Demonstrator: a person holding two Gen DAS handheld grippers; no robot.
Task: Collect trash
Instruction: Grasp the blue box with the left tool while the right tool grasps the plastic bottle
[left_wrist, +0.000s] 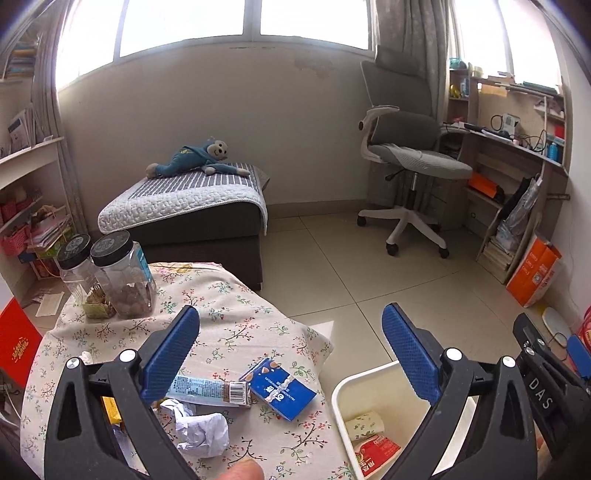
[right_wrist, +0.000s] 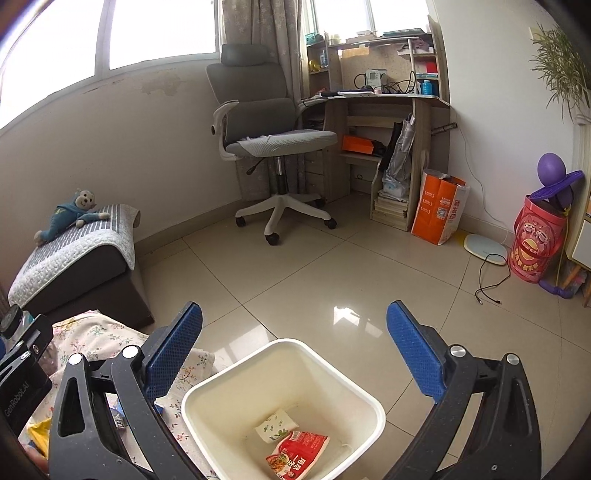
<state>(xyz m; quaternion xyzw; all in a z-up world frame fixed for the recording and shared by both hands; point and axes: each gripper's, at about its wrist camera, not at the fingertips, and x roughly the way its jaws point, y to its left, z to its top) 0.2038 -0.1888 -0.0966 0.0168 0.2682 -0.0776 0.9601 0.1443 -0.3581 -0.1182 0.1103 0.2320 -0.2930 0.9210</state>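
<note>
In the left wrist view the left gripper hangs over the table with its jaws spread wide and nothing between them; a blue carton, a long wrapper and a crumpled paper ball lie near the table's front edge, and two jars stand at its rear left corner. The white bin sits on the floor just beside the table's right edge. The step in hand appears to be the next pick: lower the open jaws squarely over one item, the carton being nearest the bin, close on its narrow sides, lift clear of the cloth before swinging right. In the right wrist view the right gripper hovers above the bin, jaws also fully apart and empty. Only this view shows the bin floor, where a red packet and a folded floral wrapper lie; the table trash is almost wholly hidden here
</note>
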